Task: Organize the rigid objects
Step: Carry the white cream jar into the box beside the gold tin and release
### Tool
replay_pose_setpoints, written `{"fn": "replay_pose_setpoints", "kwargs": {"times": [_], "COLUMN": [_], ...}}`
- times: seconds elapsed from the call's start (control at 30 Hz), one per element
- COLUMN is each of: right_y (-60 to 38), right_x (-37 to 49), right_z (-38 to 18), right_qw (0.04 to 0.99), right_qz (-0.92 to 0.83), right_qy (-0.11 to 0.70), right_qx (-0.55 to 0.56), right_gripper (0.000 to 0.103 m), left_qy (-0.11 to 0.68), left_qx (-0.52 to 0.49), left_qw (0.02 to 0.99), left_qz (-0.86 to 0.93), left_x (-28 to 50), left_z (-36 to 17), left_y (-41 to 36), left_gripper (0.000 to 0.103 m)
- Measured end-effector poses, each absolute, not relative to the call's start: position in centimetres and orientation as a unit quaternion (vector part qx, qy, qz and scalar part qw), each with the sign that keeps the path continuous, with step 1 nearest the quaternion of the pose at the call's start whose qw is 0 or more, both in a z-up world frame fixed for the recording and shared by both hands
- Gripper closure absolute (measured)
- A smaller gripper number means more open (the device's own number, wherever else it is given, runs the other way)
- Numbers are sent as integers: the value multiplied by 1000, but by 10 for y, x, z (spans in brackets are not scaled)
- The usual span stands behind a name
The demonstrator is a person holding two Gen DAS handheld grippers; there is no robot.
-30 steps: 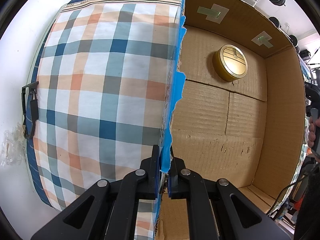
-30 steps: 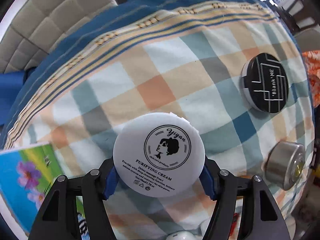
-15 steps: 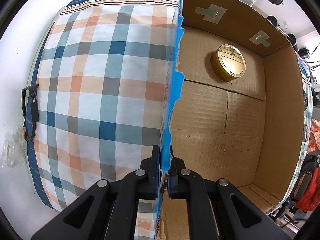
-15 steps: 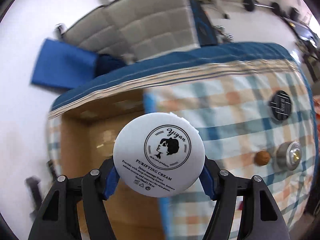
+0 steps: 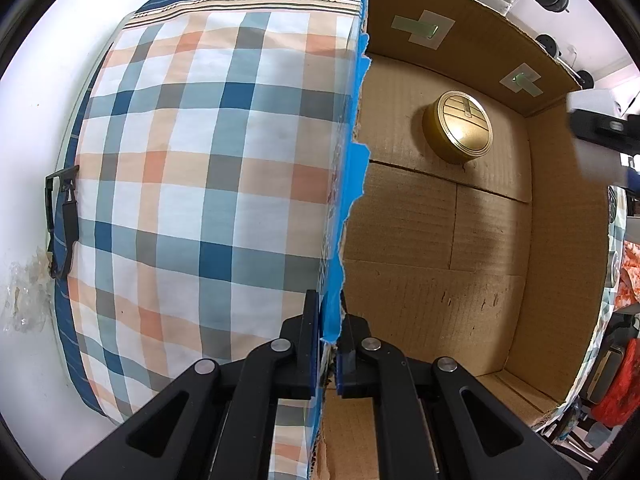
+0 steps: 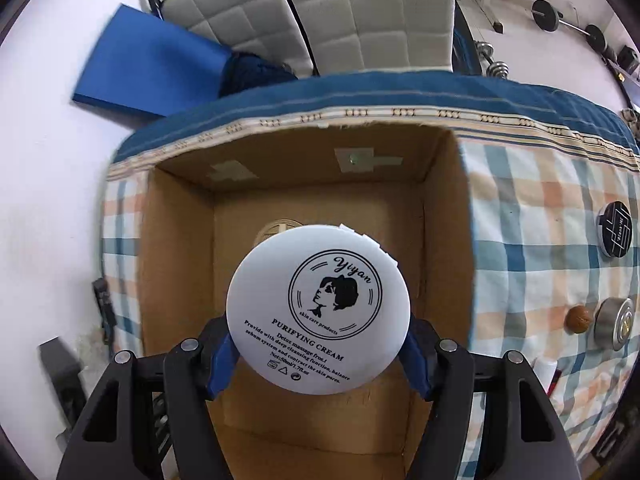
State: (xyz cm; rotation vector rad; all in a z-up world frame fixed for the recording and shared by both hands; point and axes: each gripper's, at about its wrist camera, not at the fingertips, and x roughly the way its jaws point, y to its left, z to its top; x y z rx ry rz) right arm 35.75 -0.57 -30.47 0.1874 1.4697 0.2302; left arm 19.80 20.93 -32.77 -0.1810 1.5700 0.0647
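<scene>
— Where do we stand with the sorting?

— One piece is in: the gold tin (image 5: pixel 460 130) sits on the floor of the cardboard box (image 6: pixel 180 280), toward the far wall, at about one o'clock in the left wrist view. Our right gripper (image 6: pixel 318 354) is clamped on the white cream jar (image 6: pixel 318 314), pads pressing its sides at nine and three o'clock, and the jar hangs above the open box – not yet set down.

— And our left gripper?

— The left gripper (image 5: pixel 328 354) has its jaws together on the box's blue-taped side wall (image 5: pixel 352 184), pinching the edge, which we judge is steadying the box.

— What's left outside?

— On the checked cloth (image 6: pixel 540 248), in the right wrist view, we see a black round tin (image 6: pixel 615 230) near three o'clock, a silver tin (image 6: pixel 614 322) lower at about four o'clock, and a small brown ball (image 6: pixel 579 319) just beside the silver one. Something white shows below them at the edge; we can't tell what it is.

— So early going?

— We'd say so: one in, one about to go in, at least three to fetch.
</scene>
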Motion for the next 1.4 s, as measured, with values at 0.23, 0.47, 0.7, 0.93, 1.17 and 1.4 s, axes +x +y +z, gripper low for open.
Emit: {"fn": "replay_pose_setpoints", "kwargs": {"times": [0.23,0.47,0.7,0.93,1.17,1.4], "right_y": [1,-5,-4,-1,8,14], "right_x": [374,385,393,393,384,361], "right_z": [-336,-351,-357,-359,-344,-322], "right_qw": [721,714,710,694,701,707], "right_qz": [72,54,47,42,57,76], "right_qy": [686,695,699,716,709,702], "right_qx": [64,67,67,67,55,39], "right_gripper": [33,33,33,0,0,0], "left_qy": [706,707,707,707,707,707], "left_qx": [-84,-83,-83,-82,-82,-81], "left_qw": [703,702,701,702,701,702], "left_qz": [29,29,30,30,32,33], "left_x": [198,199,199,199,199,199], "left_z": [-327,-327,-328,-326,-326,-326], "left_y": [210,211,210,208,207,206], "left_gripper": [99,99,99,99,99,99]}}
